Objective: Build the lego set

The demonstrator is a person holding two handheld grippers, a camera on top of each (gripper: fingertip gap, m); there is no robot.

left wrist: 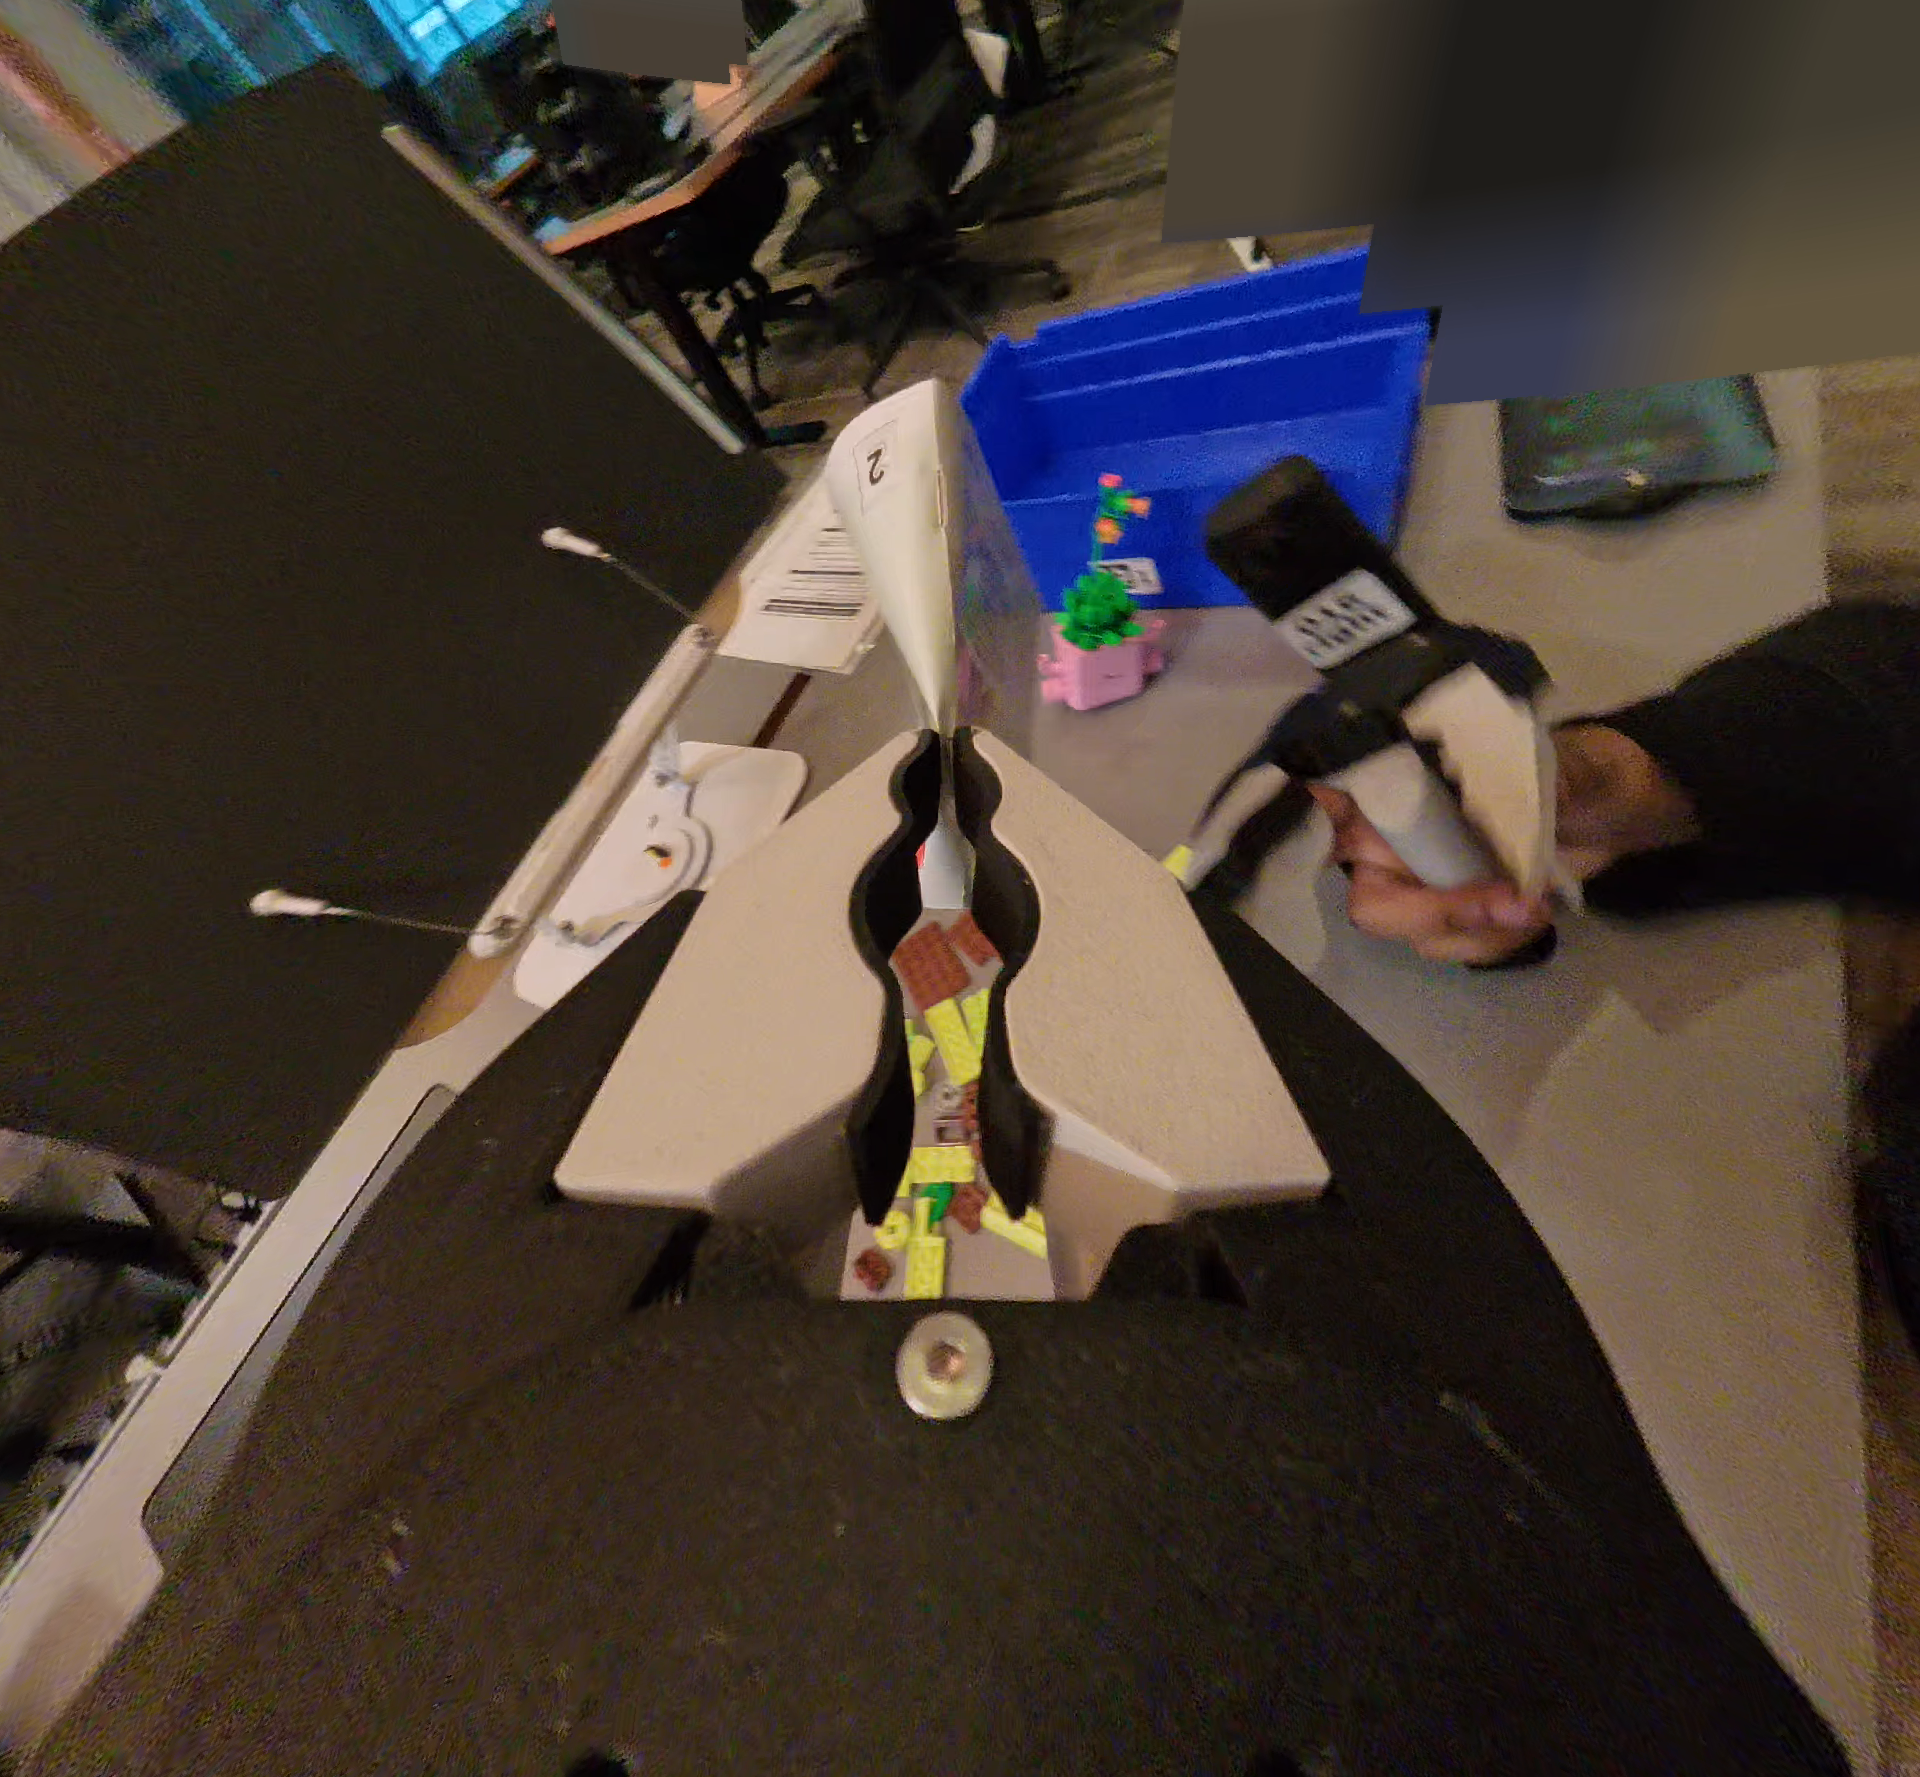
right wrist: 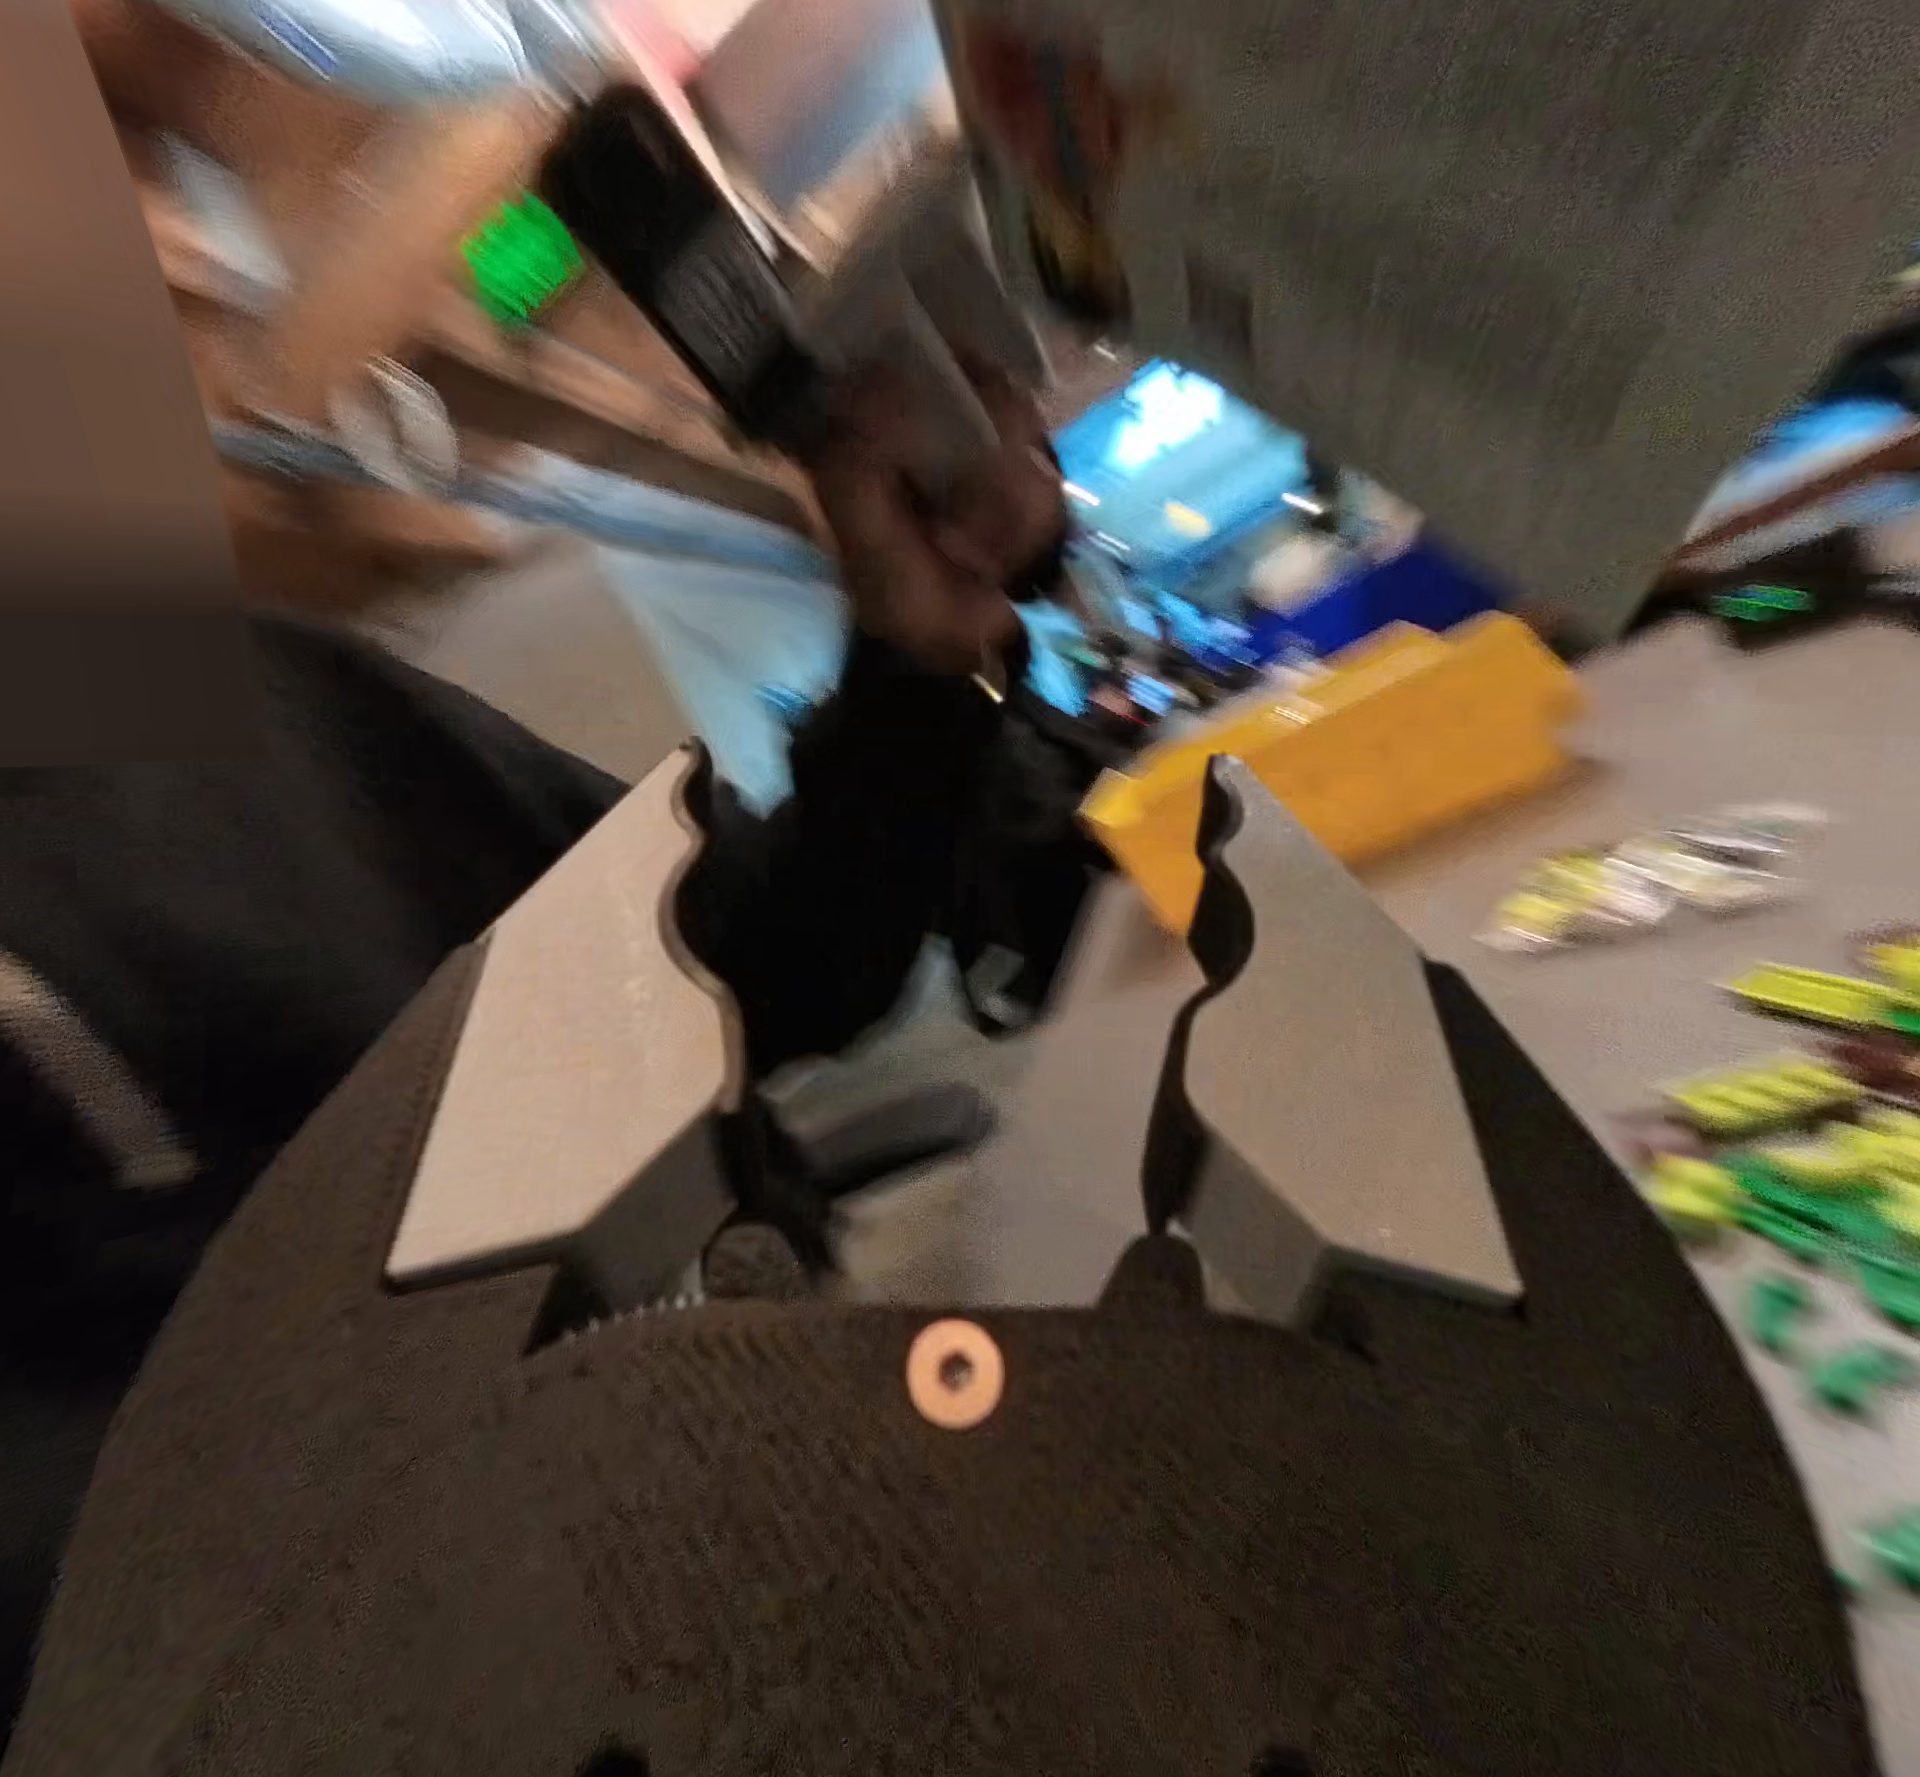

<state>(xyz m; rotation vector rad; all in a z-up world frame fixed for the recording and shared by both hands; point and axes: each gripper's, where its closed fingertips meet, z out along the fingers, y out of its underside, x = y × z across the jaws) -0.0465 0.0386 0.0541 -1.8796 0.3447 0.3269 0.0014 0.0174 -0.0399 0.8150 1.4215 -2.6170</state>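
My left gripper point(left wrist: 945, 740) is shut on the bottom edge of a white paper bag point(left wrist: 904, 522) and holds it upright above the grey table point(left wrist: 1662, 1156). Below its fingers, loose brown and yellow-green bricks point(left wrist: 940, 1010) lie on the table. A built pink pot with a green plant and flowers point(left wrist: 1101, 626) stands beyond the bag. My right gripper point(right wrist: 951, 782) is open and empty; its view is blurred by motion. In the left wrist view a hand holds it point(left wrist: 1226, 823) to the right of the bag. More yellow-green and green bricks point(right wrist: 1787, 1135) lie at the right.
A blue bin point(left wrist: 1195, 418) stands behind the pot. A yellow bin point(right wrist: 1340, 771) lies beyond my right fingers, with small clear packets point(right wrist: 1662, 865) beside it. A black panel point(left wrist: 260, 584) runs along the left edge. White papers point(left wrist: 810, 584) and a white device point(left wrist: 644, 854) lie nearby. Some 11 cm of space lies between my two pairs of fingers. About 35 cm separates my left fingertips from the black panel point(left wrist: 260, 584).
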